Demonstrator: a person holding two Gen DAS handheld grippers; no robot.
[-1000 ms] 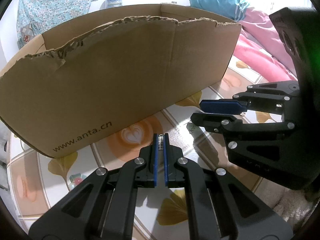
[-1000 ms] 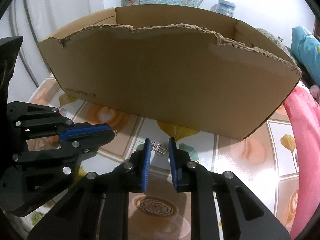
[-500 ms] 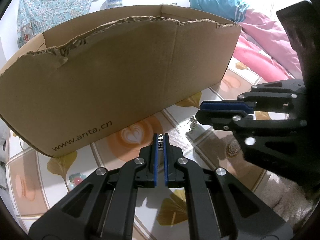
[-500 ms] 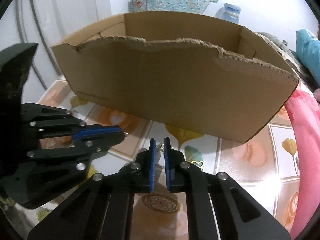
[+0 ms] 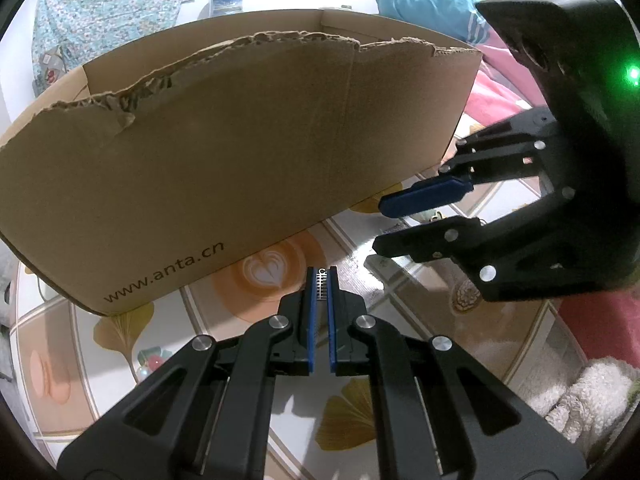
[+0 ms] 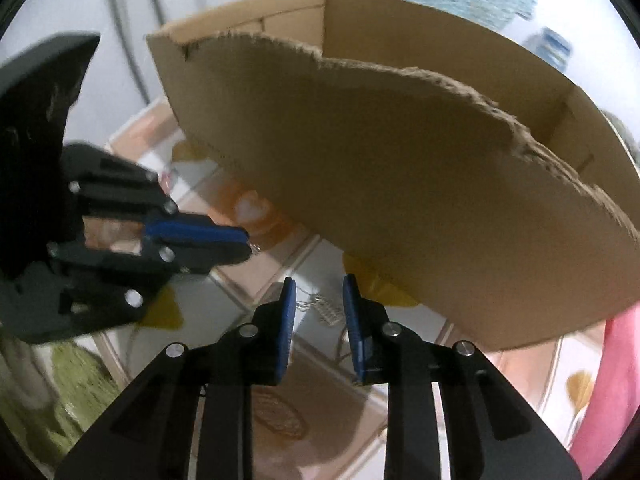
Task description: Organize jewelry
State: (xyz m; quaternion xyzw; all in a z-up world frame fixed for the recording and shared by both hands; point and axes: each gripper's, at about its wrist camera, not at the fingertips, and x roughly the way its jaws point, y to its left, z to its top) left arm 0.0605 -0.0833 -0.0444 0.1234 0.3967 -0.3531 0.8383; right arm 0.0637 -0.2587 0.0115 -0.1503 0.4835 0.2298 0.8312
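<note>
My left gripper (image 5: 321,280) stays clenched on a small silver earring (image 5: 321,285); my right gripper (image 6: 319,300) jaws are opening over its mate (image 6: 326,309) on the tabletop (image 6: 256,300). Next: re-grasp, then carry toward the cardboard box (image 5: 240,152) at twelve o'clock.

A small silver comb-shaped earring (image 5: 321,283) is standing upright, pinched at the tip of the left gripper (image 5: 321,280), its fine teeth showing in the narrow gap just above the patterned tabletop, near the box (image 5: 240,168). A second silver earring (image 6: 326,309) with a thin chain is lying flat on the tabletop to the right, near the box's near wall; it is sitting loose between the parting pads of the right gripper (image 6: 319,298), a little blurred.
</note>
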